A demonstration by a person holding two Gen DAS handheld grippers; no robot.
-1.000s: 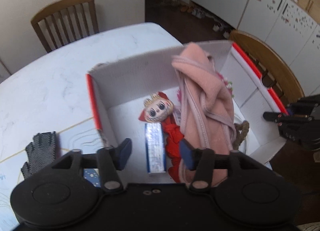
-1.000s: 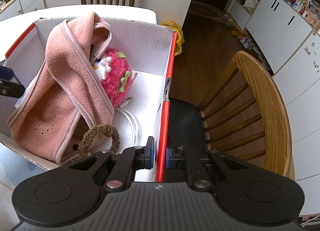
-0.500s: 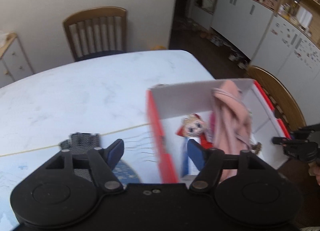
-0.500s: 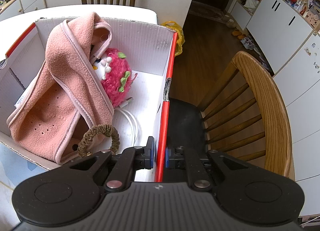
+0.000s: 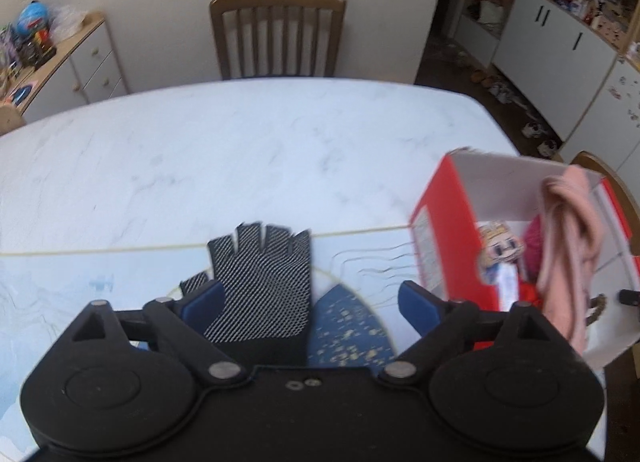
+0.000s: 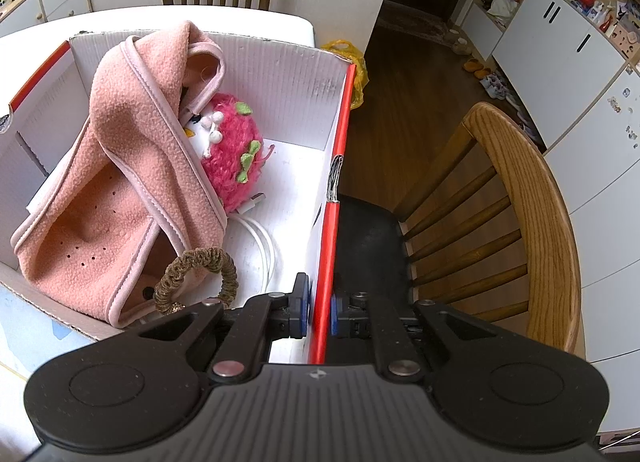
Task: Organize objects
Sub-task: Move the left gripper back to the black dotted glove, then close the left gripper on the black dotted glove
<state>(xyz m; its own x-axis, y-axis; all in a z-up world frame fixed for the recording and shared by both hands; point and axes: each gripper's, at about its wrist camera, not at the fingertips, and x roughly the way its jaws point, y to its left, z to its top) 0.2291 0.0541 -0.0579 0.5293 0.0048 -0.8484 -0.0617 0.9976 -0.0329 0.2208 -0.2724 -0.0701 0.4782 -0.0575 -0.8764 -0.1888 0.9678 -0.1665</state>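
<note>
Lying flat, the glove (image 5: 264, 286) points its finger stubs away between the left gripper's (image 5: 308, 298) opening fingers.

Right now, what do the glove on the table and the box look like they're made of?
Fingerless glove: dark knit fabric, probably with grip dots, judging by its pale speckled palm. Box: corrugated cardboard, matte white inside with fluting visible, glossy red outside.

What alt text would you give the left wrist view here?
The left gripper, jaws opening, hovers over a black fingerless glove lying flat on the white table. At right stands an open red-and-white box holding a pink fleece and a small doll; a wooden chair stands behind the table.
</note>
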